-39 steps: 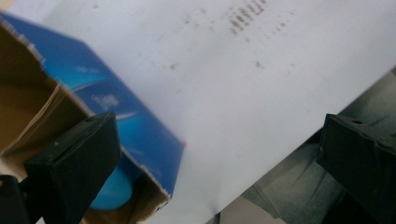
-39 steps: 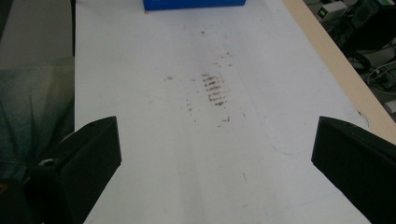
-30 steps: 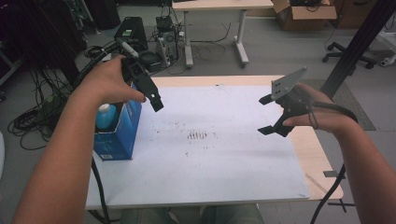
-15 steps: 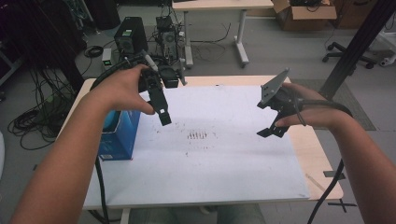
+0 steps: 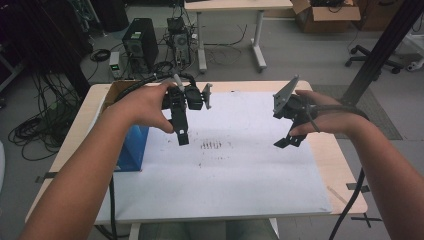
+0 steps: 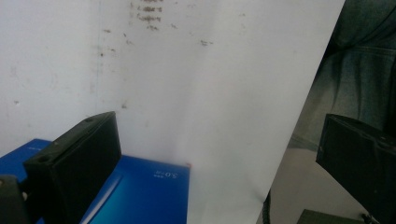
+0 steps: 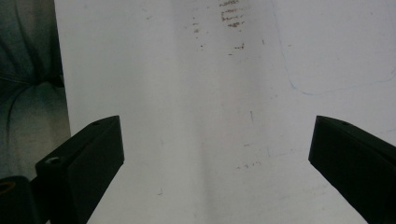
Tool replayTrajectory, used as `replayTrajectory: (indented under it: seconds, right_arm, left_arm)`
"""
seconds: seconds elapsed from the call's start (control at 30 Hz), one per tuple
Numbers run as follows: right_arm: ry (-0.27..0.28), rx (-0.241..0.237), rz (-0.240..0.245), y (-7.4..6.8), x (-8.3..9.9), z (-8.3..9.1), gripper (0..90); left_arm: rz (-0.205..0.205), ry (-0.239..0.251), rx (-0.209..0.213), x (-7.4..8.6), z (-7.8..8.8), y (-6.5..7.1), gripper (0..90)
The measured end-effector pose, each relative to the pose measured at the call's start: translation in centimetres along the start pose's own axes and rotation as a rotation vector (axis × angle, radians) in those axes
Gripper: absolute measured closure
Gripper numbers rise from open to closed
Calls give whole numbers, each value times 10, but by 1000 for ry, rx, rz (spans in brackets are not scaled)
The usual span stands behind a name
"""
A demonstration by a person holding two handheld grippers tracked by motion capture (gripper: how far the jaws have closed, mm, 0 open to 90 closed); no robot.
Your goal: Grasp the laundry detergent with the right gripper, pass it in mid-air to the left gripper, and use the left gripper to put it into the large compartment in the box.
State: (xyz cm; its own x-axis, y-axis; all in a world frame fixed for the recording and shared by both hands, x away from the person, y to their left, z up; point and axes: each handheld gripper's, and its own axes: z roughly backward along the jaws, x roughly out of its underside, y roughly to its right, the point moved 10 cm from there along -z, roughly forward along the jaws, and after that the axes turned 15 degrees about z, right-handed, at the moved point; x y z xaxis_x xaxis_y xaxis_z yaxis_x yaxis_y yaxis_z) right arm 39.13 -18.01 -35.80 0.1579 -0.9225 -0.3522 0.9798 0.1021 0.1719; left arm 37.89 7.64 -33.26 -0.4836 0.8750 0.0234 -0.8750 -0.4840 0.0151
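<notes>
A person holds both grippers above a white board [image 5: 240,175] that covers the wooden table [image 5: 345,170]. My left gripper [image 5: 181,134] hangs over the board's left part, just right of a blue box [image 5: 131,150]. In the left gripper view its jaws stand wide apart with nothing between them, and the blue box [image 6: 144,196] lies below them. My right gripper [image 5: 288,139] hovers over the board's right part, its grey plate [image 5: 284,97] tilted up. Its jaws are also wide apart and empty over the bare board [image 7: 210,116].
Dark smudges [image 5: 210,146] mark the board's middle. A brown cardboard piece [image 5: 114,90] sits behind the blue box at the table's far left. Beyond the table are computers [image 5: 140,45], cables, another desk and a dark slanted post [image 5: 385,50] at the right.
My left gripper has moved right and toward the person, away from the blue box and over the board. The right gripper has shifted only slightly, its plate tipping up.
</notes>
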Motion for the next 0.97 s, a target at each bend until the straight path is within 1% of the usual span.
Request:
replayTrajectory:
  seconds: [0.13, 0.33, 0.57, 0.83, 0.97]
  right_arm:
    - [-5, -7, 6, 1, -1, -2, 35]
    - [-5, -11, 5, 2, -2, -3, 35]
    - [3, -5, -1, 3, -2, -2, 35]
    - [3, -6, 0, 2, -1, -2, 35]
    - [4, -4, 0, 2, -2, -1, 35]
  left_arm:
    - [8, 4, 6, 0, 1, -2, 2]
    - [7, 9, 10, -1, 1, -3, 2]
    - [15, 8, 11, -1, 1, -4, 2]
    - [16, 11, 20, 0, 2, -3, 2]
    - [19, 9, 14, 0, 3, -2, 2]
